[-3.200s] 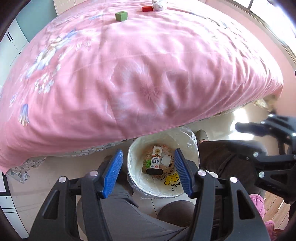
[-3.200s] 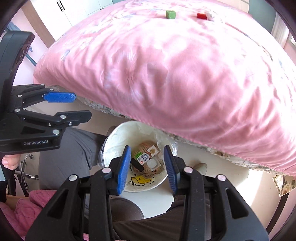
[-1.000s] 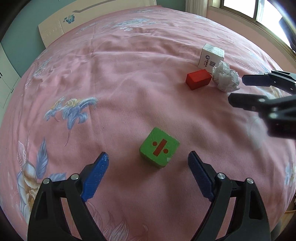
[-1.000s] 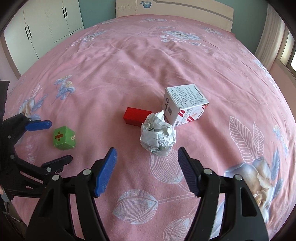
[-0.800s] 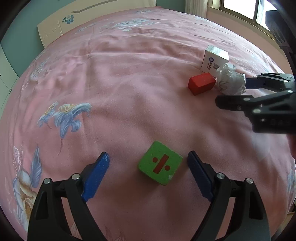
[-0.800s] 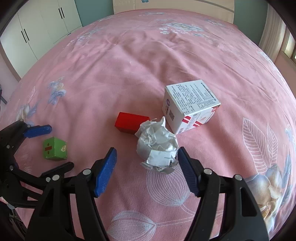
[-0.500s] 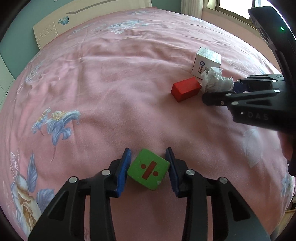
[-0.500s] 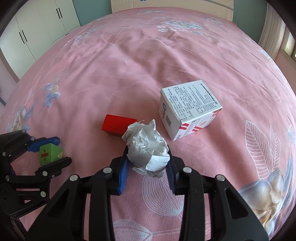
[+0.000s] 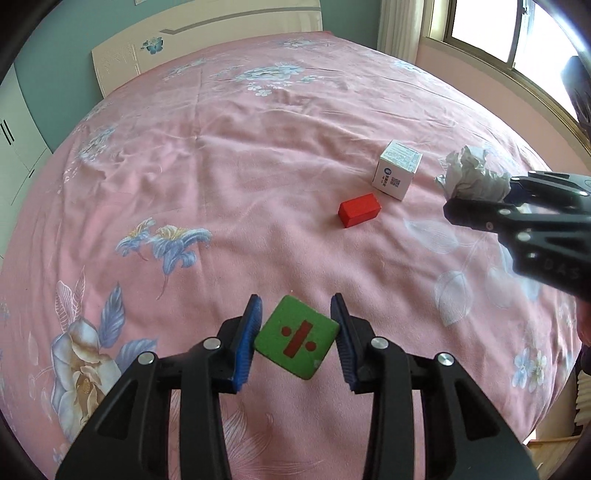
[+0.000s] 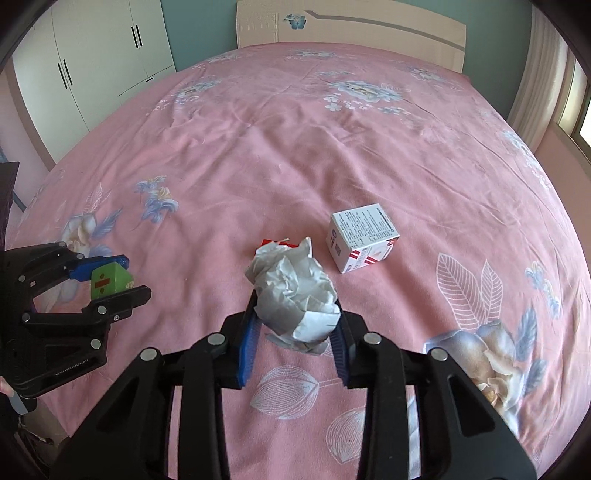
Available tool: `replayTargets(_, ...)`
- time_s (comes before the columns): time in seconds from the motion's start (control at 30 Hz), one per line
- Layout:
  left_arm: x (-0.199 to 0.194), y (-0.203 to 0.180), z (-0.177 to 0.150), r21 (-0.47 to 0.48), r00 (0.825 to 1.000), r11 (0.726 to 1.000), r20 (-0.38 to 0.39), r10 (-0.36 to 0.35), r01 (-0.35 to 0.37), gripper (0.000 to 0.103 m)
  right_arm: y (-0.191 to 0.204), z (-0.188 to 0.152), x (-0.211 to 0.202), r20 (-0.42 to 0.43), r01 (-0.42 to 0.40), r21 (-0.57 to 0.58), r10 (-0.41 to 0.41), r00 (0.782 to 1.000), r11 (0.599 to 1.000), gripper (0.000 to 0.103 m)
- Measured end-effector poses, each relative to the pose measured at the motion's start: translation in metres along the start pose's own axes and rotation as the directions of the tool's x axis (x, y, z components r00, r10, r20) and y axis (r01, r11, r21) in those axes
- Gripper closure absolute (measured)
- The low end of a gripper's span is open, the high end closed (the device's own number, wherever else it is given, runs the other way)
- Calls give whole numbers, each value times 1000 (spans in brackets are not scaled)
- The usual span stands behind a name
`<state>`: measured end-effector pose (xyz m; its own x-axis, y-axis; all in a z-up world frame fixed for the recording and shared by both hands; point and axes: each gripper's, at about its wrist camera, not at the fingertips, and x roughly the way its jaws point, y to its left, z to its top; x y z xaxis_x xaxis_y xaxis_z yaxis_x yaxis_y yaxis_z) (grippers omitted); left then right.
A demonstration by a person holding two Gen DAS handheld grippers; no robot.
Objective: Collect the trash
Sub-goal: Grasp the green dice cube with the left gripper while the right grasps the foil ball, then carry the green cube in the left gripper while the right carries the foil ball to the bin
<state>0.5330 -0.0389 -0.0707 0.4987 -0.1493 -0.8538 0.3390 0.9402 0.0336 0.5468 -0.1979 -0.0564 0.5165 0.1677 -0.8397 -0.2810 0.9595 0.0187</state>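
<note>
The left gripper [image 9: 297, 339] clenches the green cube [image 9: 296, 342] and the right gripper [image 10: 295, 325] grasps the crumpled paper ball [image 10: 295, 295], both held above the bed [image 9: 258, 166] for carrying to the trash.

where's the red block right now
In the left wrist view the red block lies on the pink bedspread, right of centre, just in front of the small white carton.

A home bedroom: pink floral bedspread [image 10: 295, 155], headboard [image 10: 351, 35], white wardrobe [image 10: 92, 62].
</note>
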Motion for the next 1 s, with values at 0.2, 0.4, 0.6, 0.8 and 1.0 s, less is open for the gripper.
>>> replayTargets(0.2,-83,-8,0,-4,995,1000,94,27,-27,62,22,-3,-85,82,30,-46,-26,996,998,67)
replayTargets(0.4,-170,-20,-6,-3,982,997,173,77,-78,62,46,-10,-176,170,56,-89,-40,985,994,67)
replayTargets(0.6,-257,-31,-17,-39,957,990,253,140,-134,62,73,-28,-272,274,85,-131,-46,961,988,67)
replayTargets(0.8,-329,-45,-41,-58,928,984,328,176,-166,62,99,-59,-355,360,110,-165,-44,932,980,67)
replayTargets(1.0,-376,-58,-71,-67,909,980,368,198,-186,62,123,-96,-411,409,136,-200,-43,911,970,67)
